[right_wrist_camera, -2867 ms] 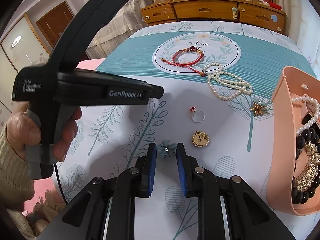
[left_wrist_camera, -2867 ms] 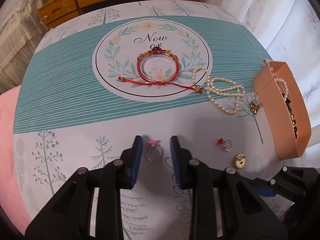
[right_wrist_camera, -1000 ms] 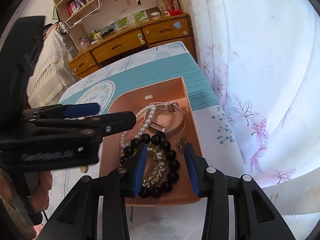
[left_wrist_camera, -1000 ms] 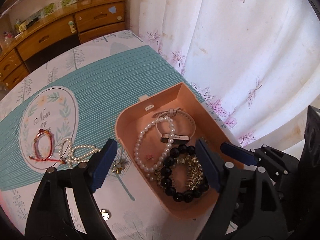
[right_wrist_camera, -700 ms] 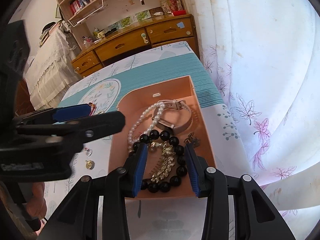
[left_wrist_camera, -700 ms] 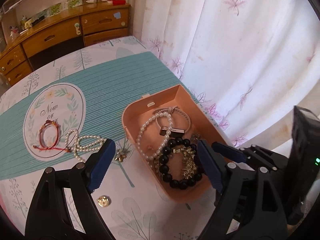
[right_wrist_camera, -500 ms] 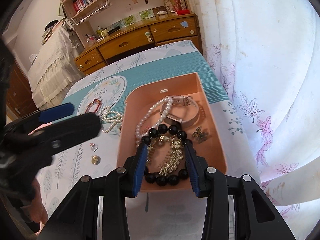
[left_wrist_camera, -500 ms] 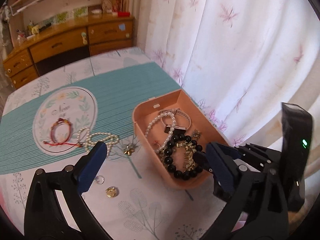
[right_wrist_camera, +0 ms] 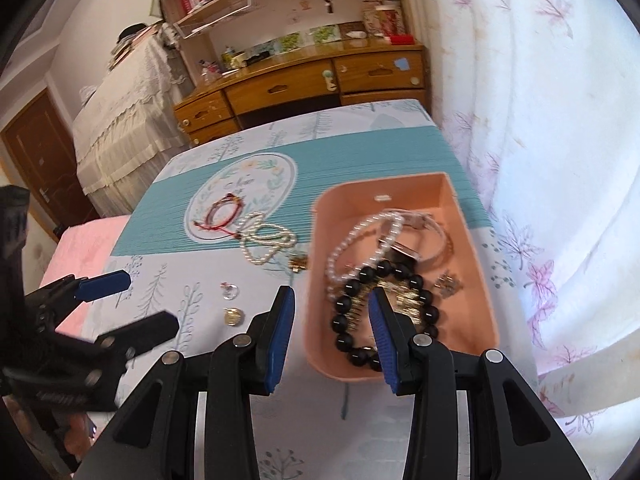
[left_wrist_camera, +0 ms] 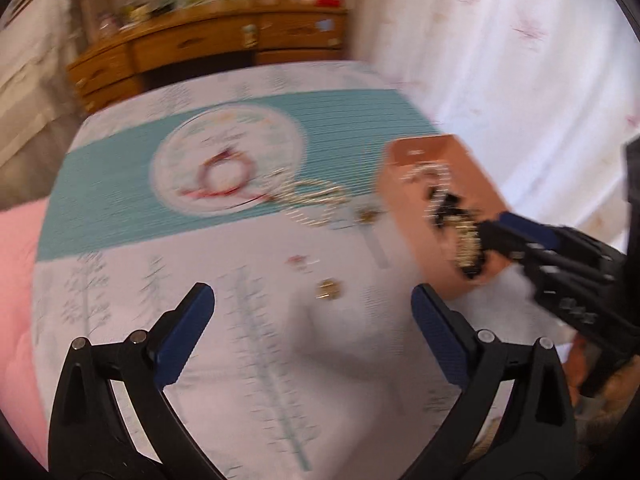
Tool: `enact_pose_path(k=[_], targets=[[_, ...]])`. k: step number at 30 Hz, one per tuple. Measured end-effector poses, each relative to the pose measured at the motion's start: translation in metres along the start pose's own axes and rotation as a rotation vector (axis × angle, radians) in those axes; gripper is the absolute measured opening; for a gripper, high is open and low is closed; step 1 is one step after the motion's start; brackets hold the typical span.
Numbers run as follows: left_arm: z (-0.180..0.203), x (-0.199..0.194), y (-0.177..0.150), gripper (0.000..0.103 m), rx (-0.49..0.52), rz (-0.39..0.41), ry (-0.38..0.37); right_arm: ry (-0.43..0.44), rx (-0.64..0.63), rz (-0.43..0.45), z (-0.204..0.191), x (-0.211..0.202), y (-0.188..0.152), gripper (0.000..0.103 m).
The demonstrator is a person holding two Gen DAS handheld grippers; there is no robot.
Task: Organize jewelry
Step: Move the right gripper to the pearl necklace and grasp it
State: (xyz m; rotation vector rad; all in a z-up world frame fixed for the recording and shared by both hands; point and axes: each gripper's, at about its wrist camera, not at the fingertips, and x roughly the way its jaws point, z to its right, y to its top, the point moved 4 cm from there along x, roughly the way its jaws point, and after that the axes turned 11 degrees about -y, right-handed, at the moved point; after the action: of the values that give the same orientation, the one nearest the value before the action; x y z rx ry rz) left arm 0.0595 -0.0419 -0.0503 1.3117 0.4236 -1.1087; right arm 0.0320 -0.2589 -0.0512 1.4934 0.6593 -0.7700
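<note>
the job looks partly done, going by how things lie. the pink box (right_wrist_camera: 468, 280) at the right edge of the tabletop (right_wrist_camera: 360, 420) already holds a black bead bracelet (right_wrist_camera: 352, 320), a white pearl bracelet (right_wrist_camera: 360, 236), a pale strap piece, a gold comb-like piece and a small charm.

left outside it on the cloth are the red cord bracelet (right_wrist_camera: 224, 212) on the round print, the pearl necklace (right_wrist_camera: 268, 240) just beside it, a small gold brooch (right_wrist_camera: 299, 263) close to the box wall, a ring (right_wrist_camera: 231, 290) and a round gold pin (right_wrist_camera: 233, 315) nearer the front. so about five pieces are yet to go in.

the left tongs (left_wrist_camera: 312, 336) stand spread wide with nothing between them; their jaws have just been opening. they hang above bare cloth, with the gold pin (left_wrist_camera: 328, 289) and ring beyond them. that view is badly blurred.

the right tongs (right_wrist_camera: 332, 336) are part-way apart and grasp nothing, hovering over the near end of the box, one finger outside its wall and one over the beads.

the next piece to fetch is probably the ring or the pin.
</note>
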Motion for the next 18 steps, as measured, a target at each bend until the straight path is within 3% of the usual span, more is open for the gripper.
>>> enact_pose_path(k=[4,12,18], targets=[[-0.041,-0.002,-0.007,0.098,-0.106,-0.003,0.011,0.017,-0.046,-0.001,-0.023,0.0,0.007,0.039],[-0.101,-0.007,-0.006,0.098,-0.179,0.031,0.106,0.064,-0.144,-0.032,-0.08,0.018,0.032,0.039],[-0.126,-0.003,0.015,0.098,-0.202,0.058,0.153,0.119,-0.246,-0.095,-0.12,0.052,0.064,0.039]])
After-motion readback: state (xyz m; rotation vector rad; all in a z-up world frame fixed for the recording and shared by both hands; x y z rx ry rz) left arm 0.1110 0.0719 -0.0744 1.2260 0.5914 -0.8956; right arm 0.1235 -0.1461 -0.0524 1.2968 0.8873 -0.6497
